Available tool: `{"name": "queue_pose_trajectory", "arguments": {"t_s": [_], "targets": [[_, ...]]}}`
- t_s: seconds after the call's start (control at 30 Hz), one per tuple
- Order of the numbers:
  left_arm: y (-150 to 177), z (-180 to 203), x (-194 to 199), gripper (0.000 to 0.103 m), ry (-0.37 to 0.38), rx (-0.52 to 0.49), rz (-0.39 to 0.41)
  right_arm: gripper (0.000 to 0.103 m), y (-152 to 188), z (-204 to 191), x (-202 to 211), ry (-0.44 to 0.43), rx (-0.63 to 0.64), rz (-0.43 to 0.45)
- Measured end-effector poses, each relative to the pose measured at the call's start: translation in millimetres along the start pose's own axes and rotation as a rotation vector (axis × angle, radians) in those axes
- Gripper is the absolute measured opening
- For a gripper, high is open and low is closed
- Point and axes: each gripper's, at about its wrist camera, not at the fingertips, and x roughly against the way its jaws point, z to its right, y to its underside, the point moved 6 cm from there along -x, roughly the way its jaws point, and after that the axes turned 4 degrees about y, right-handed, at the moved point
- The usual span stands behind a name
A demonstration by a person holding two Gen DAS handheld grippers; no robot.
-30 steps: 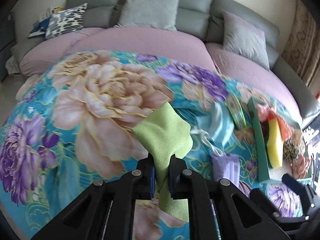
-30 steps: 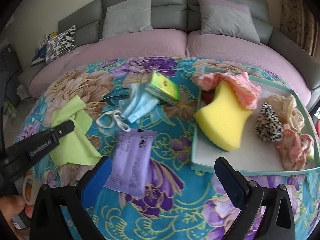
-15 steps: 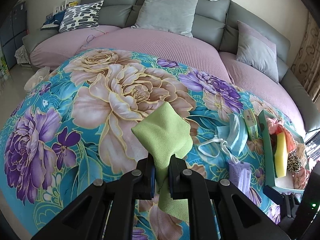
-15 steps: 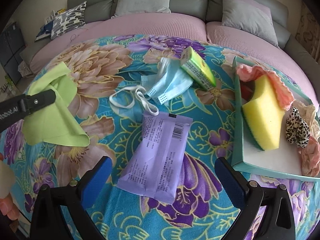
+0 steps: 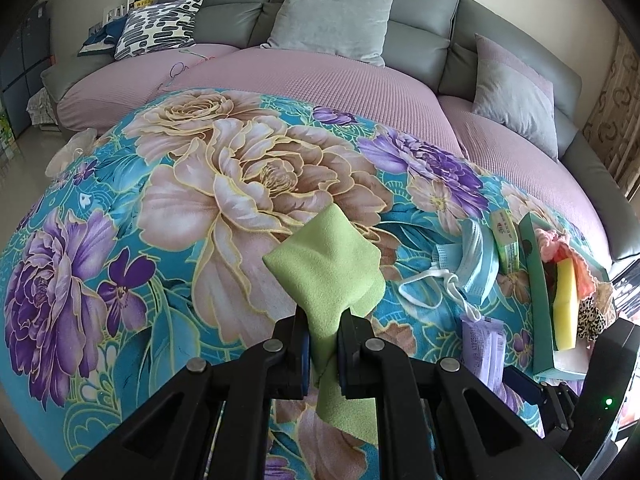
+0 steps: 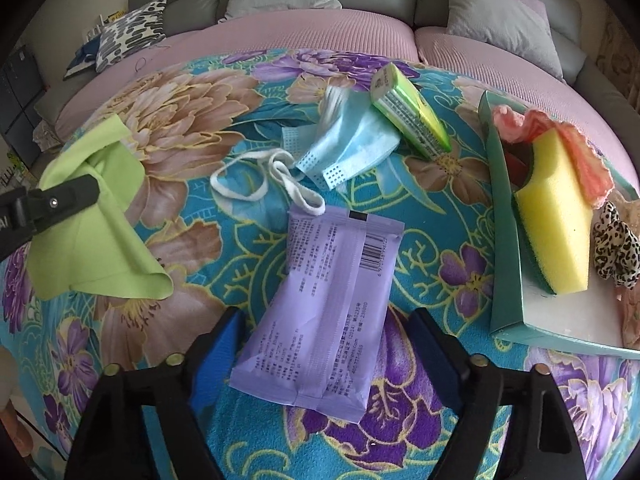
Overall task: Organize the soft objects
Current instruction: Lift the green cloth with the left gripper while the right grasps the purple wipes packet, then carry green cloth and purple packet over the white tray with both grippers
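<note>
Since a second earlier, my right gripper (image 6: pixel 320 344) had dropped closer over the purple wipes packet (image 6: pixel 324 304), fingers spread wide on either side of it without touching. My left gripper (image 5: pixel 322 344) stayed clamped on the green cloth (image 5: pixel 326 268), lifted above the floral blanket (image 5: pixel 168 240). Beyond the packet lay the blue face mask (image 6: pixel 348 144) and the green tissue pack (image 6: pixel 412 120). To the right, the yellow sponge (image 6: pixel 556 236) sat in the teal tray (image 6: pixel 504 240).
</note>
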Motion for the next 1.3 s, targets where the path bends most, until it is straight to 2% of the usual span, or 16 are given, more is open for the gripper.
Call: {"name": "queue_pose_trajectory", "arguments": {"t_s": [0.07, 0.23, 0.47, 0.97, 1.3], "targets": [[0, 0, 0, 0.011, -0.001, -0.001, 0.000, 0.060, -2, 0, 2, -0.007, 0.002, 0.013], [0, 0, 0, 0.011, -0.002, -0.002, 0.002, 0.052, -3, -3, 5, -0.031, 0.012, 0.024], [-3, 3, 7, 0.011, 0.001, -0.008, 0.021, 0.050, -6, -3, 16, -0.072, 0.015, 0.063], [-13, 28, 32, 0.011, 0.025, -0.062, 0.094, 0.050, -22, 23, 69, -0.158, -0.076, 0.239], [-14, 42, 37, 0.011, 0.031, -0.088, 0.106, 0.050, -22, 41, 81, -0.165, -0.104, 0.269]]}}
